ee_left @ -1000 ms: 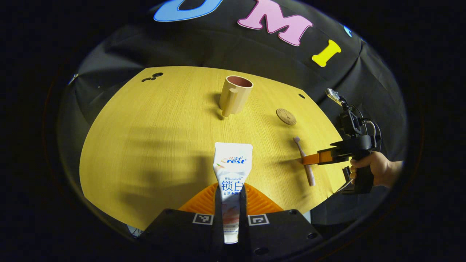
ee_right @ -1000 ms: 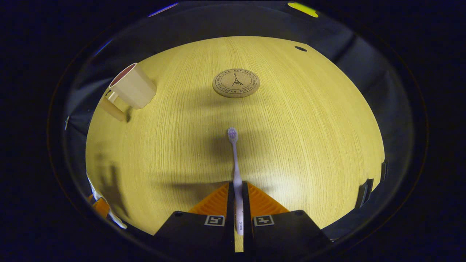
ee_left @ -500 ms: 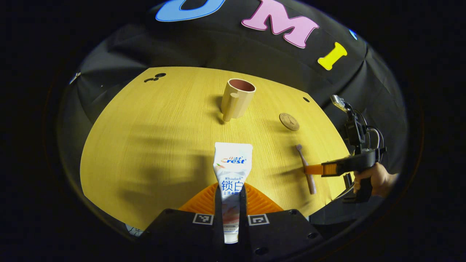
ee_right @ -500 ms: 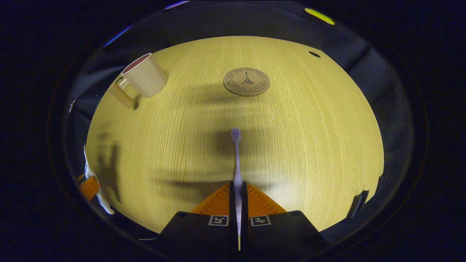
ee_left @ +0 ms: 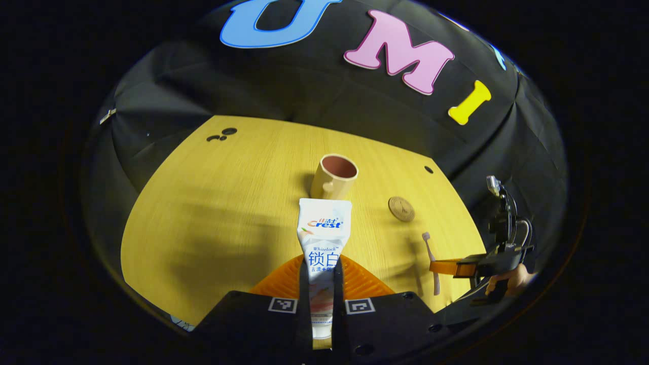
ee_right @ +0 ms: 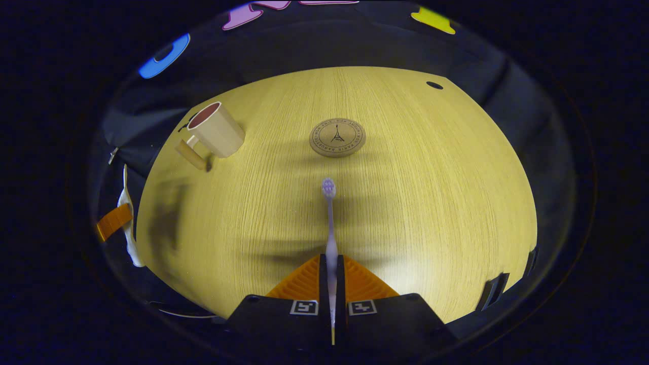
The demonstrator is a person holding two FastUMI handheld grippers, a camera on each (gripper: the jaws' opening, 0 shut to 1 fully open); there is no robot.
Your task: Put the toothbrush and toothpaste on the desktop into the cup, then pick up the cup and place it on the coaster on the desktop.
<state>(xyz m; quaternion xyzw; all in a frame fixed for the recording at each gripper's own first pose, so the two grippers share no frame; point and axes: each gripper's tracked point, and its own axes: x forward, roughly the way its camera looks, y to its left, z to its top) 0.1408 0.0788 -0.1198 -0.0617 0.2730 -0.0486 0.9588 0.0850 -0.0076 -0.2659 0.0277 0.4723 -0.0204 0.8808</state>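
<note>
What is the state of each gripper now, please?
Left gripper: closed on the toothpaste.
Right gripper: closed on the toothbrush.

beige cup (ee_left: 335, 177) with reddish-brown inside, white toothpaste tube (ee_left: 321, 243), lilac toothbrush (ee_right: 329, 223), tan cork coaster (ee_right: 337, 137), yellow wood-grain desktop (ee_right: 431, 192)
</note>
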